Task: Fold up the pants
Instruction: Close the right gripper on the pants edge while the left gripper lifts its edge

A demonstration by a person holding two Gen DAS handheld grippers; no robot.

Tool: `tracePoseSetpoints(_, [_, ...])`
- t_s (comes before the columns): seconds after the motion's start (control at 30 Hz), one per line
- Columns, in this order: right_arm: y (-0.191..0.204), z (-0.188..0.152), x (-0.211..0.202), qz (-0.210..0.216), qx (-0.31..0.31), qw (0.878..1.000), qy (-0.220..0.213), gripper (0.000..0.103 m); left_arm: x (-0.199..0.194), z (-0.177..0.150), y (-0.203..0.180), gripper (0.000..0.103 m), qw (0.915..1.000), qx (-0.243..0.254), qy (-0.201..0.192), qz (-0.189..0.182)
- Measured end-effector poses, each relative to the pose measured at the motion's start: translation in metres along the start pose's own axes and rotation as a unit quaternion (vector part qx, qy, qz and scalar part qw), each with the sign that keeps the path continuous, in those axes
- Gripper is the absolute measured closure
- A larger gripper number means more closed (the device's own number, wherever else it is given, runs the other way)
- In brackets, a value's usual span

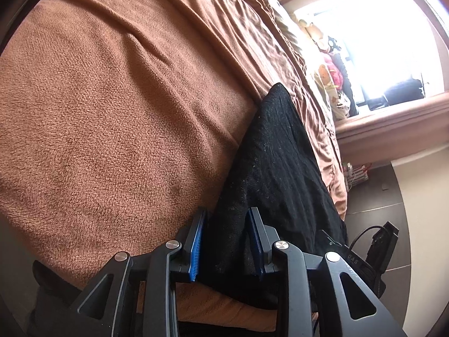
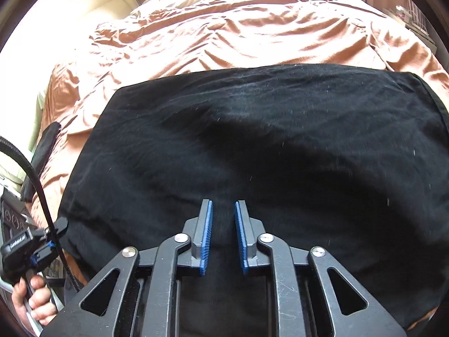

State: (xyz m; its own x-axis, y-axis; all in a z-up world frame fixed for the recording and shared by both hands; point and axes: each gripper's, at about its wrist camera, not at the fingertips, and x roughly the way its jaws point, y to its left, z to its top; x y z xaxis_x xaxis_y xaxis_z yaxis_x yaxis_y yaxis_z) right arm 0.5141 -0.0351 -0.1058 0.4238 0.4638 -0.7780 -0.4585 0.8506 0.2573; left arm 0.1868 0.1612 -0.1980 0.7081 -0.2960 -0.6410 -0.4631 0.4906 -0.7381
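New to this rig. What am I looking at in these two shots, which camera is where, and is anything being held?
No robot arm here: a person carries a two-finger clamp tool in each hand. Each picture comes from a fisheye camera on one tool, looking along its blue-padded fingers.

The left-tool view shows the left gripper at the edge of the folded black fabric pants, jaws parted with black cloth between them; whether the pads pinch it is unclear.

The right-tool view shows the right gripper above the same pants, jaws slightly apart, holding nothing. At lower left a hand grips the other tool's handle.

The pants lie on a bed with a rumpled orange-brown cover and a brown fleece blanket.
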Motion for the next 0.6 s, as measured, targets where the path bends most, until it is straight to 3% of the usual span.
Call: tracePoseSetpoints(0.6, [-0.003,0.082,0.057,-0.033,-0.004,0.999,0.021,0.093,0.017,0.011,-0.005,0.071,0.9998,-0.021,0.001,-0.008])
